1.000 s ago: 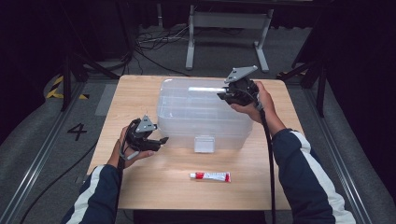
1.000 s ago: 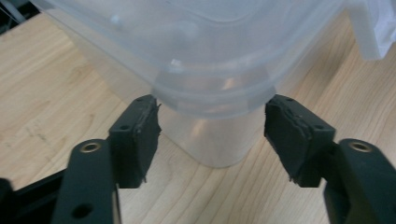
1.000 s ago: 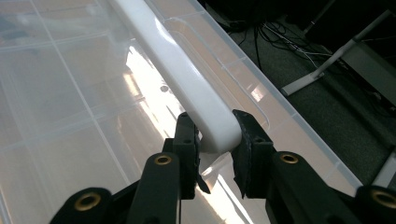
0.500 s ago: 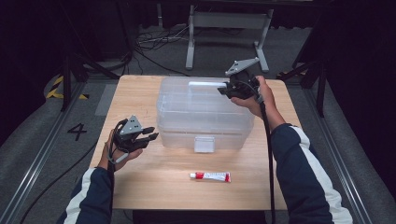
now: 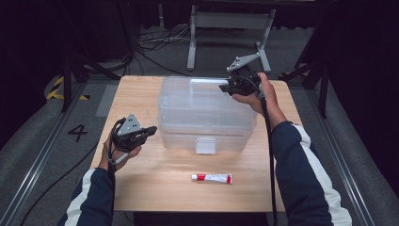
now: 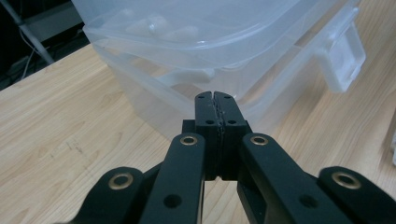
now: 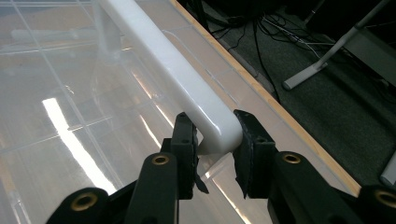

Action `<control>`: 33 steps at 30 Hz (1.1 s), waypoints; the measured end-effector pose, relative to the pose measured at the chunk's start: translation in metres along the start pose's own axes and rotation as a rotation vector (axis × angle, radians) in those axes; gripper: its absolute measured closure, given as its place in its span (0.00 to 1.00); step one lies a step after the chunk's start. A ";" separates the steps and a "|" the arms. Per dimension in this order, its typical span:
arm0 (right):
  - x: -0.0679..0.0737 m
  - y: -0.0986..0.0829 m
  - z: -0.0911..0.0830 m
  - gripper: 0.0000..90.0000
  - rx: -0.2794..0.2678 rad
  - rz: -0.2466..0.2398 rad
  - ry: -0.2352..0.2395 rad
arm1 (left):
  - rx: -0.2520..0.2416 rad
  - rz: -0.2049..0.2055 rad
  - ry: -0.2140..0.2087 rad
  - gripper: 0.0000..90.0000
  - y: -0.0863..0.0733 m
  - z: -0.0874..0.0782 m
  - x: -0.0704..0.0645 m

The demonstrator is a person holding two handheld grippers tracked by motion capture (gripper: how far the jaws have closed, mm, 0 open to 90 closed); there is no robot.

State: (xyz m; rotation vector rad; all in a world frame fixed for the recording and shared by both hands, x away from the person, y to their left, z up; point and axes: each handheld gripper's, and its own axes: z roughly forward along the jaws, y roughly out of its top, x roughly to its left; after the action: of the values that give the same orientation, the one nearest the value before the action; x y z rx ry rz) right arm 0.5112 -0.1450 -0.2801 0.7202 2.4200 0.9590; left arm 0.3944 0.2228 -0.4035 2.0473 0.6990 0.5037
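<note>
1. A clear plastic box (image 5: 207,113) with a lid sits on the wooden table (image 5: 141,188), in the middle and nearer the far edge than the near one. Its long axis runs left to right, parallel to the near edge.
2. The lid (image 7: 70,93) is see-through and crossed by a grid of ridges. Pale shapes show faintly through the plastic, but what they are cannot be told.
3. A white handle (image 7: 173,70) lies along the far side of the lid, its length parallel to the far edge of the table.
4. A clear latch (image 5: 206,145) hangs at the middle of the box's near wall, facing the person. In the left gripper view the same latch (image 6: 344,60) sticks out from the box at the upper right.
5. The right gripper (image 5: 226,87) is at the far right part of the lid. In its own view, the right gripper (image 7: 215,140) has its jaws clamped on the rounded end of the handle, one jaw on each side.
6. The left gripper (image 5: 151,129) is held above the left edge of the table, just beside the box's left wall and apart from it, pointing at the box. In the left gripper view its jaws are pressed together with nothing between them.
7. A small white tube with a red cap end (image 5: 212,178) lies on the table near the near edge, in front of the box and apart from it. Its long axis runs left to right, red end toward the left.
</note>
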 end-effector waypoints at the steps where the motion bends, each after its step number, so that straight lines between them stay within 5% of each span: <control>1: 0.000 0.000 0.000 0.80 0.000 0.000 0.000 | -0.003 -0.001 0.001 1.00 0.000 0.001 0.000; 21: 0.003 0.001 0.000 0.77 -0.002 -0.020 -0.034 | -0.058 -0.033 -0.027 1.00 0.005 0.014 -0.005; 33: 0.005 -0.017 -0.028 0.74 -0.062 -0.053 -0.057 | -0.039 -0.020 -0.018 1.00 0.004 0.015 -0.006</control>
State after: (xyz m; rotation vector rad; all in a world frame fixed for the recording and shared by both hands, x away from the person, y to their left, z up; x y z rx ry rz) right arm 0.4864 -0.1668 -0.2745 0.6488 2.3380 0.9746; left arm 0.3997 0.2080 -0.4081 2.0048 0.6929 0.4835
